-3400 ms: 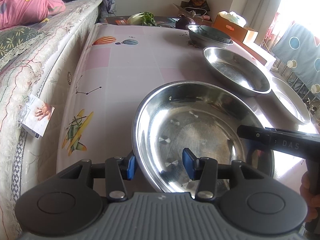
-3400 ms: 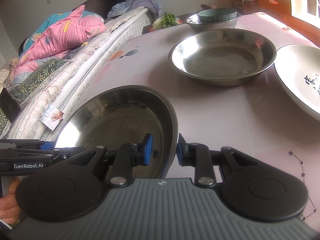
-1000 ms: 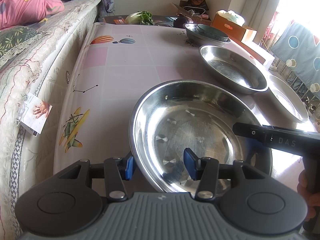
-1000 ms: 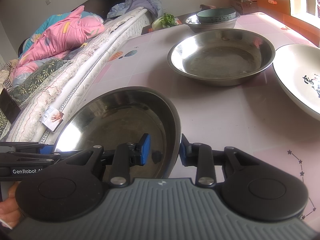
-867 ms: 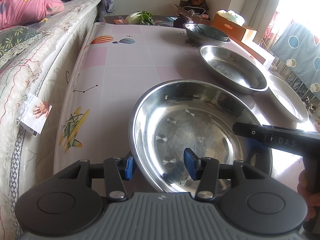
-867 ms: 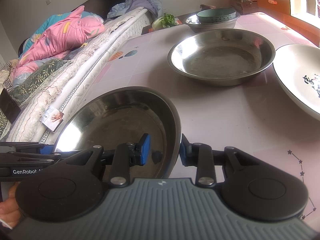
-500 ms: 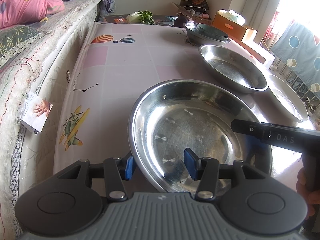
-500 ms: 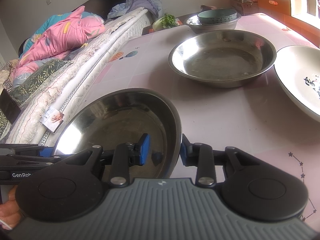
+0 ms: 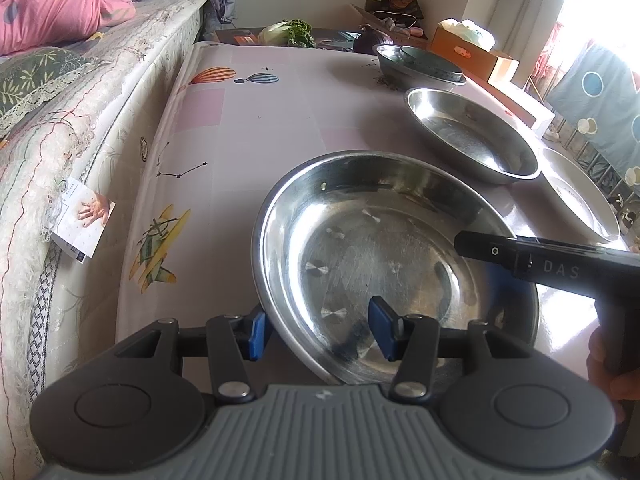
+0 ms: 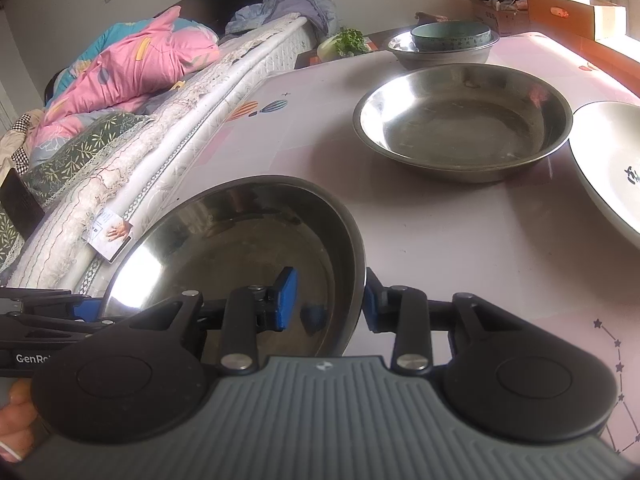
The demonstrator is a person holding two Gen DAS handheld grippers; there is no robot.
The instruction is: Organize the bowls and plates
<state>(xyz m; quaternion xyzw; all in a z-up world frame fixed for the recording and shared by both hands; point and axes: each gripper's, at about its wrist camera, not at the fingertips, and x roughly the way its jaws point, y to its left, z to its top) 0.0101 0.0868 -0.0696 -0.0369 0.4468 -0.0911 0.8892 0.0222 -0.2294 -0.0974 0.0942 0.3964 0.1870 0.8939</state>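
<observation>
A wide steel plate (image 9: 380,240) lies at the near end of the pink table (image 9: 240,120). My left gripper (image 9: 319,330) straddles its near-left rim, one blue pad outside and one inside, with a wide gap; it is open. My right gripper (image 10: 328,300) straddles the plate's (image 10: 240,248) right rim. Its outer pad sits against the rim, and its inner pad stands a little off the wall. Each gripper's black body shows at the other view's edge, held by a hand.
Farther along the table sit a second steel plate (image 10: 464,120), a white plate (image 10: 612,168) at the right edge, and a steel bowl (image 10: 444,54) holding a green bowl. A mattress (image 9: 80,140) borders the table's left side. Boxes and vegetables (image 9: 286,32) lie beyond.
The right gripper's pads stand slightly wider apart around the rim than before. The plate has shifted a little to the left in the left wrist view. Both hands have stayed put.
</observation>
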